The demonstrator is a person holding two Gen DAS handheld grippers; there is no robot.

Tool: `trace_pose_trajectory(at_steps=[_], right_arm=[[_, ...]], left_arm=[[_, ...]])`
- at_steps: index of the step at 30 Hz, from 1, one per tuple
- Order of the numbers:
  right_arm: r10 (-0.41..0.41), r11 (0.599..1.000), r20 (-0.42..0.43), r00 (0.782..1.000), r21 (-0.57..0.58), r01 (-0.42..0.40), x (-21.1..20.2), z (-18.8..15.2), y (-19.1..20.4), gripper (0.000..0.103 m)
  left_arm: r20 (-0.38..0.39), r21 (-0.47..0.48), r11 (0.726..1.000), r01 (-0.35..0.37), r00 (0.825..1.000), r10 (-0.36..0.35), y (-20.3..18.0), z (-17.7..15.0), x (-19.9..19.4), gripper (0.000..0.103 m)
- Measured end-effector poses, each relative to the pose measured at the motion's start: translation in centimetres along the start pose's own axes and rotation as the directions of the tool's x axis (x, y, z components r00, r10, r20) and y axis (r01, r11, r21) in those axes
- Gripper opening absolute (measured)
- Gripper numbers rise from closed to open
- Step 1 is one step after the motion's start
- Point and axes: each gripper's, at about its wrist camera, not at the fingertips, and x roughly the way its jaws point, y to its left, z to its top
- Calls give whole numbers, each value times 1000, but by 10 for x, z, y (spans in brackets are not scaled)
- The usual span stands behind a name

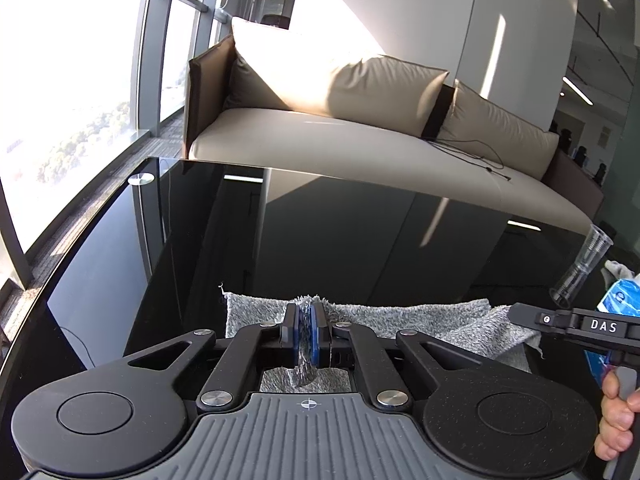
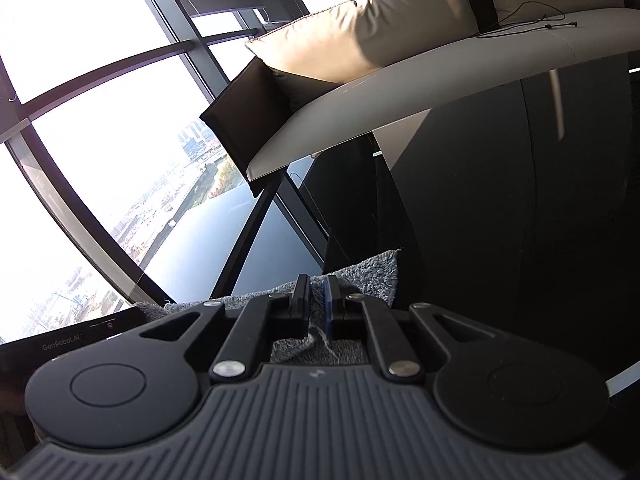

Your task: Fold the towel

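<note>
Left gripper [image 1: 306, 312] is clamped down on a pinch of the grey towel [image 1: 384, 318] at lower centre of its view, with fabric bunched between the blue pads. Right gripper [image 2: 317, 294] looks closed on another edge of the towel, low centre in its own view. It lies on the glossy black table [image 1: 200, 240], with a clear plastic cup [image 1: 582, 270] at far right. I'd say both edges are grabbed, so next up is lifting and carrying them over evenly so the edges meet.
</note>
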Motion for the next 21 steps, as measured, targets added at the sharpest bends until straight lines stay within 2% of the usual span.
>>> trace_pose_trajectory(at_steps=[5,8,10,11,12,14,18,21], right_arm=[[51,994,15,999,99,-52,2,5,-12,8],[59,993,25,998,101,-61,1,8,-14,8],[61,994,35,998,94,-64,-1,9,-13,15],[57,994,44,997,95,-61,-2,9,-13,27],[54,994,49,997,96,-59,-4,10,-13,37],[53,993,61,997,101,-59,-7,10,-14,44],[76,992,55,996,92,-81,-12,13,-13,44],[132,987,-1,991,90,-131,-15,11,-11,44]], left_arm=[[-15,-22,1000,-8,1000,8,9,1,8,10],[0,-26,999,-25,1000,25,13,2,9,16],[10,-16,999,-41,999,42,13,3,8,16],[8,-9,999,-38,999,38,12,3,6,16],[5,1,1000,-25,1000,25,10,2,3,16],[-1,22,1000,2,1000,-2,5,1,-2,18],[-20,88,993,74,997,-72,-16,-5,-11,19],[-49,137,982,132,991,-127,-31,-12,-12,19]])
